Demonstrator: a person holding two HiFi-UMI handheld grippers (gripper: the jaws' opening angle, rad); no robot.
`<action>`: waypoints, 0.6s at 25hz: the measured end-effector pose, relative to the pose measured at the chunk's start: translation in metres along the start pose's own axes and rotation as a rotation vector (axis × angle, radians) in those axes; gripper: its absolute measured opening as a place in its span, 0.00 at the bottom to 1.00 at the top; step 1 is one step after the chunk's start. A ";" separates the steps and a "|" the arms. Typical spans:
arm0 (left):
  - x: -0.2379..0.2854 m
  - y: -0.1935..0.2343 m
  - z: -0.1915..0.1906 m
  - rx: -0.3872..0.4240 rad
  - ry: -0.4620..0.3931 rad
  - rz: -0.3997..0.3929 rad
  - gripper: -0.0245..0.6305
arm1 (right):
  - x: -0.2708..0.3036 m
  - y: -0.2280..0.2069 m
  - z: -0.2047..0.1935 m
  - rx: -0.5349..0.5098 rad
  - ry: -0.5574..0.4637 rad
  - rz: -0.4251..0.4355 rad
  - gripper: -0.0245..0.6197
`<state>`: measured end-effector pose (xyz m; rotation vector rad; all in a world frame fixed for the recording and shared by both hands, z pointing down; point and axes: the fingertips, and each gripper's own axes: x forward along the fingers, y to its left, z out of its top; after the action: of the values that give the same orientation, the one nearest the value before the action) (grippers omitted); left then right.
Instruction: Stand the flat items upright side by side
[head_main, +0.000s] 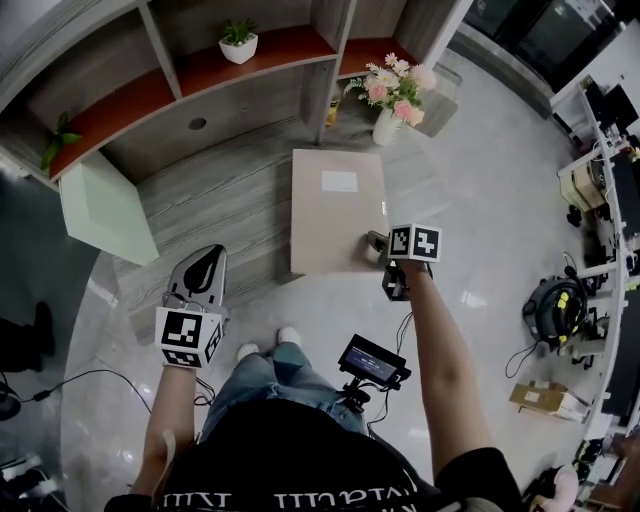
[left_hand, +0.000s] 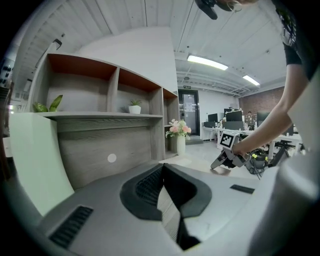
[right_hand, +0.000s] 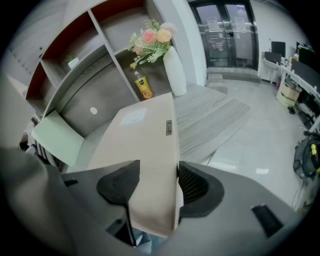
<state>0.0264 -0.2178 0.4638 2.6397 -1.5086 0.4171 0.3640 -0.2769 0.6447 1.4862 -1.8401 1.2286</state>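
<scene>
The head view gives me the whole grey wood-grain platform (head_main: 225, 200), with the flat beige rectangular board (head_main: 338, 215) lying white-labelled on it. Only the right gripper view shows my right hand-held gripper (right_hand: 159, 167) open astride its near corner. My left hand-held gripper (left_hand: 162, 166) is closed, empty.

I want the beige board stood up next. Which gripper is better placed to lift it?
Right. The right gripper has its open jaws astride the near corner of the beige board, while the left gripper is shut, empty and off to the side, apart from it.
</scene>
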 end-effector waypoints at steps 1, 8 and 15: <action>-0.001 0.000 0.001 0.010 0.000 -0.012 0.06 | -0.002 0.004 -0.008 0.040 0.002 0.001 0.43; -0.003 -0.009 0.009 0.053 -0.003 -0.102 0.06 | -0.010 0.043 -0.072 0.339 0.040 0.125 0.42; -0.011 -0.012 0.003 0.075 0.017 -0.137 0.06 | -0.013 0.062 -0.101 0.585 0.024 0.383 0.57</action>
<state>0.0317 -0.2028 0.4589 2.7679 -1.3223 0.4922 0.2923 -0.1831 0.6616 1.4085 -1.8989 2.0983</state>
